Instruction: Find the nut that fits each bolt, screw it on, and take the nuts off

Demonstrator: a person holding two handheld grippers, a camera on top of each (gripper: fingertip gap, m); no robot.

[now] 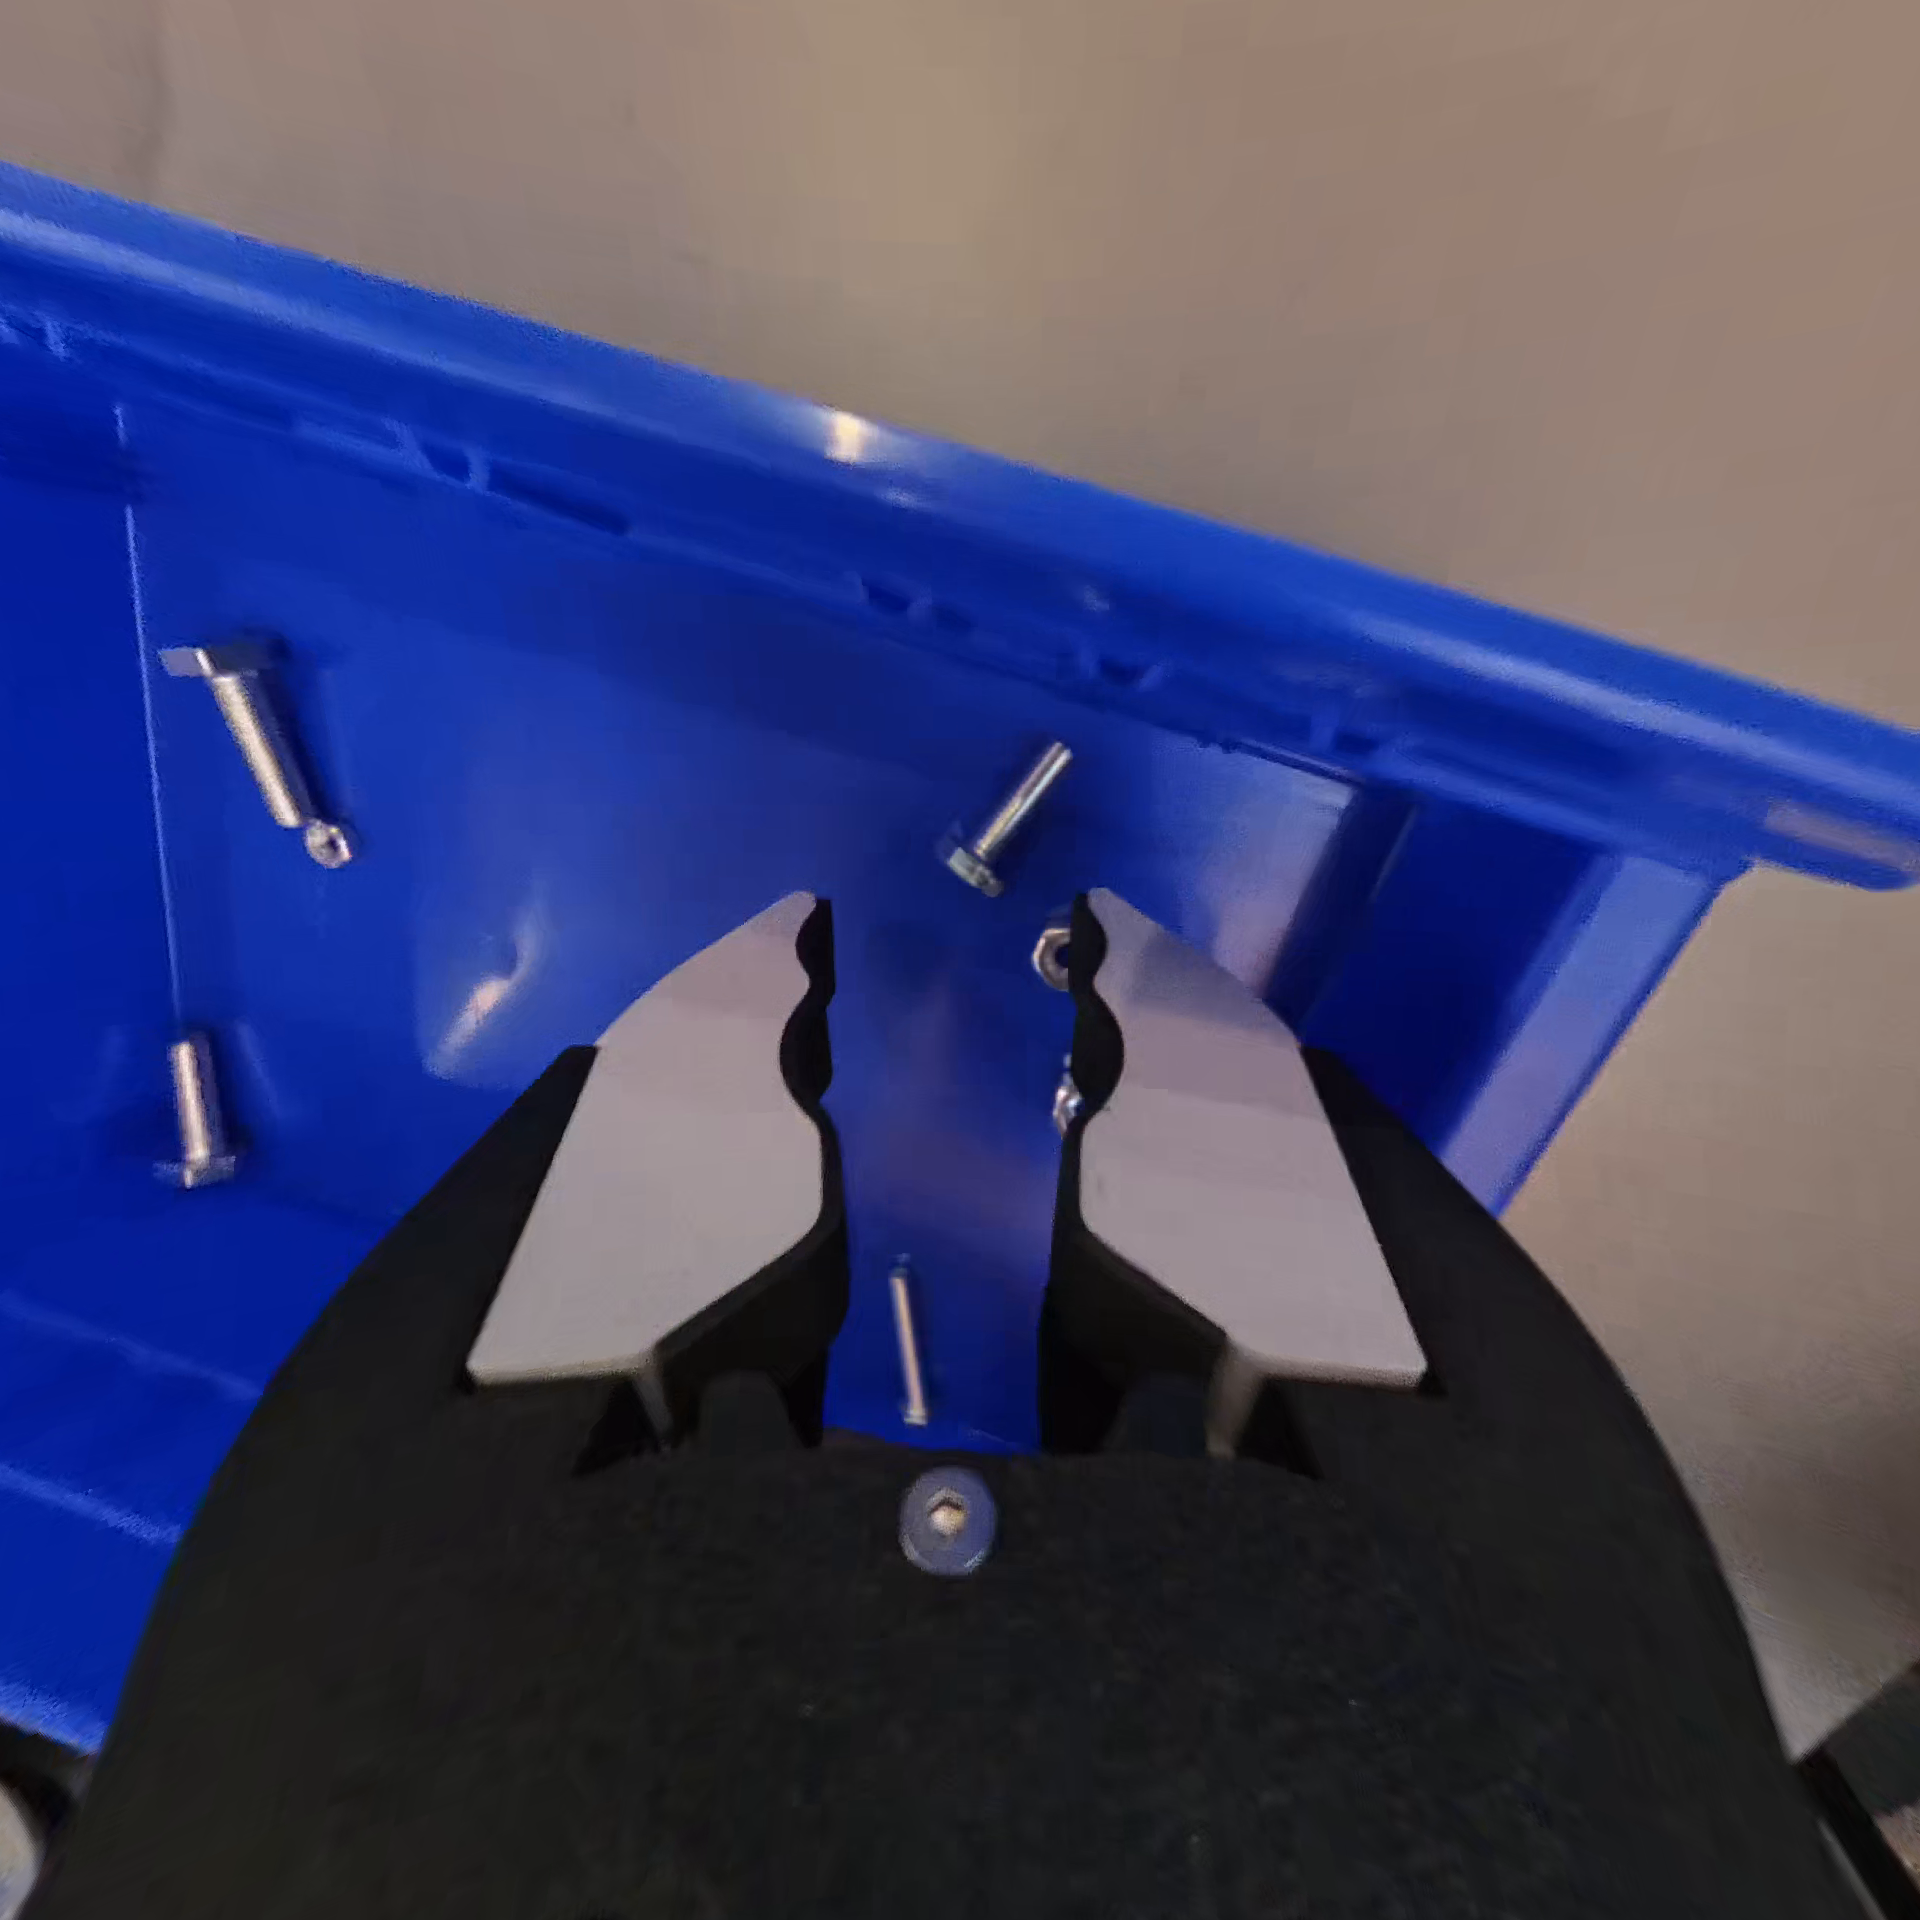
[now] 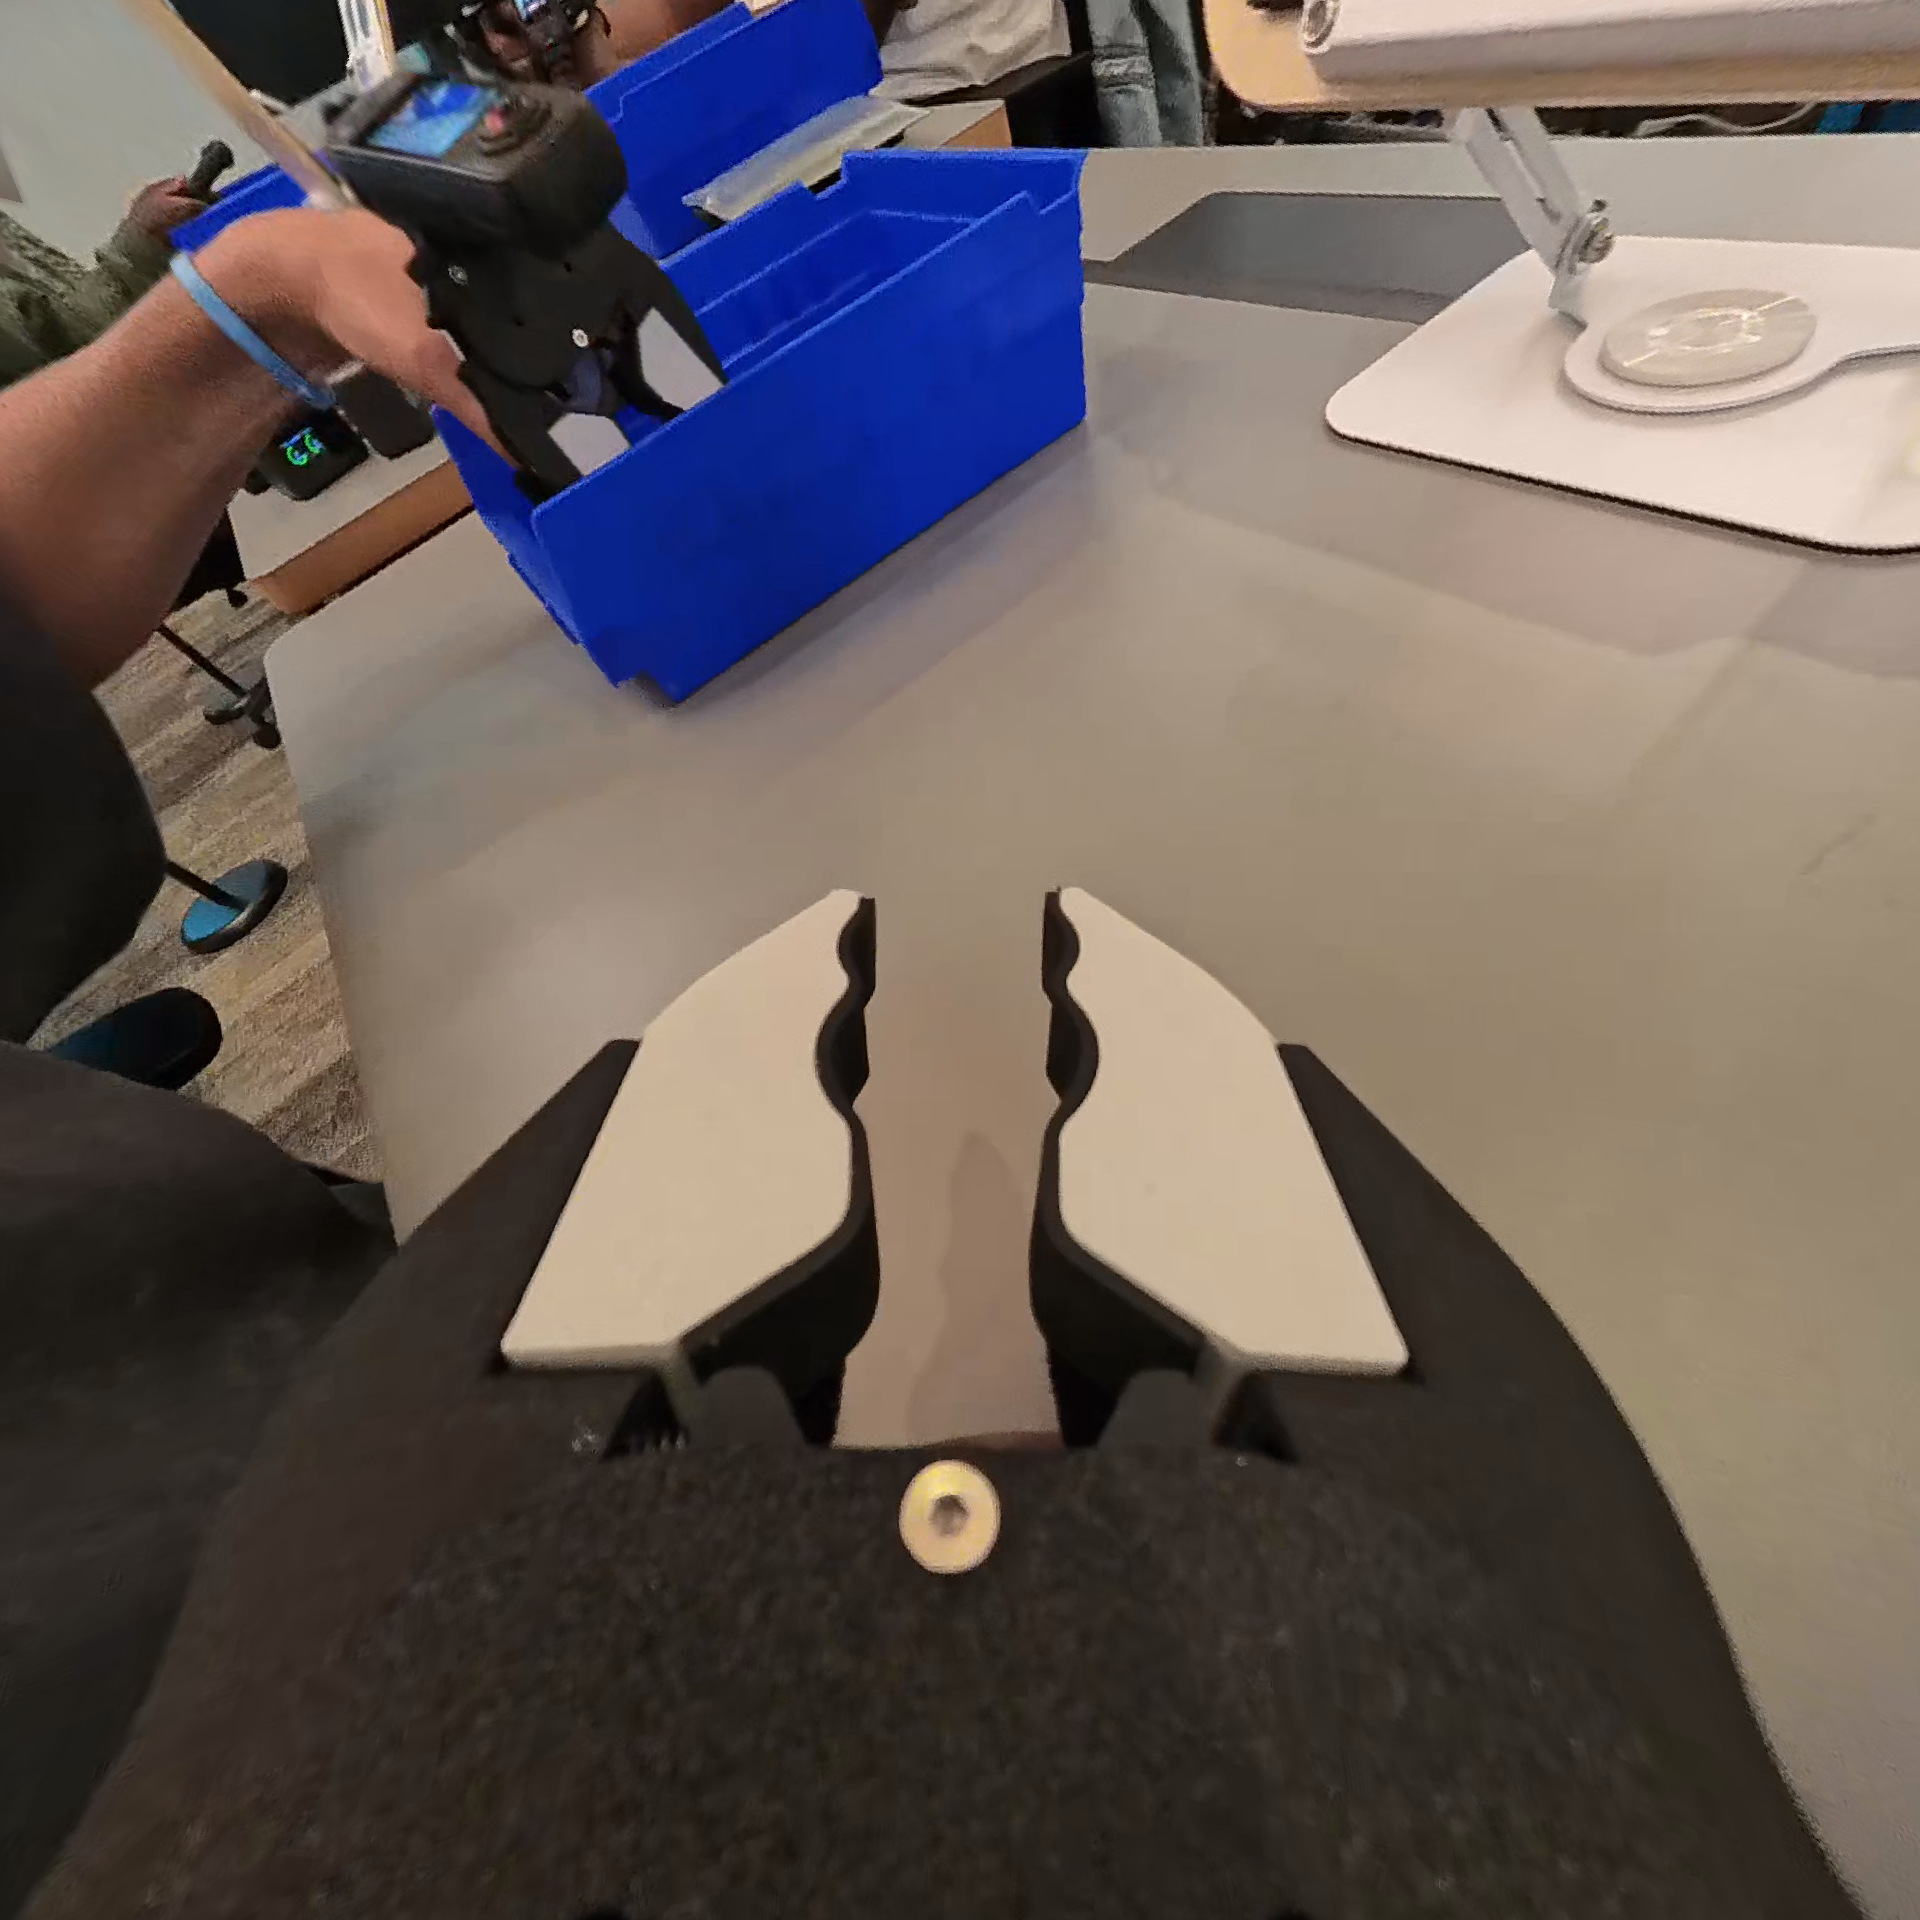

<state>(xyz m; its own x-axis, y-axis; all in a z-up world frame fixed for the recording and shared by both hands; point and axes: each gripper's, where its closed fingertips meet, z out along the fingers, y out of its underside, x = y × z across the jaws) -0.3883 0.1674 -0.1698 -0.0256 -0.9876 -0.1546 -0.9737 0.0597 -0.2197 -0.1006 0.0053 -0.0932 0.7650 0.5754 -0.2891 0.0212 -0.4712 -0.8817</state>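
A grey worktop (image 2: pixel 1299 790) filled most of the right wrist view, and a blue plastic bin (image 2: pixel 831 468) stood on it in the upper left of the frame. To the upper right sat a white stand base (image 2: pixel 1507 416) with a hinged arm. At the left edge a person's hand (image 2: pixel 312 301), a blue band at the wrist, held the left gripper (image 2: pixel 613 436), which was lowered into the bin. At the bottom centre, the right gripper (image 2: pixel 958 914) hovered over bare worktop, its jaws parted with a clear gap and nothing between them. The left wrist view looked down into the same bin (image 1: pixel 623 582), its blue floor and far wall running across the frame. The left gripper (image 1: pixel 951 914) was low in the bin with its jaws apart and nothing in its grasp. A large hex bolt (image 1: pixel 255 743) lay at the upper left, with a small nut (image 1: pixel 330 844) just beside its threaded end. A second bolt (image 1: pixel 195 1112) lay at the left edge below it. A shorter bolt (image 1: pixel 1008 821) lay just beyond the fingertips, near the centre. A thin screw (image 1: pixel 907 1340) lay on the floor between the two fingers. Another nut (image 1: pixel 1049 951) showed right beside the right-hand fingertip, partly hidden by it.
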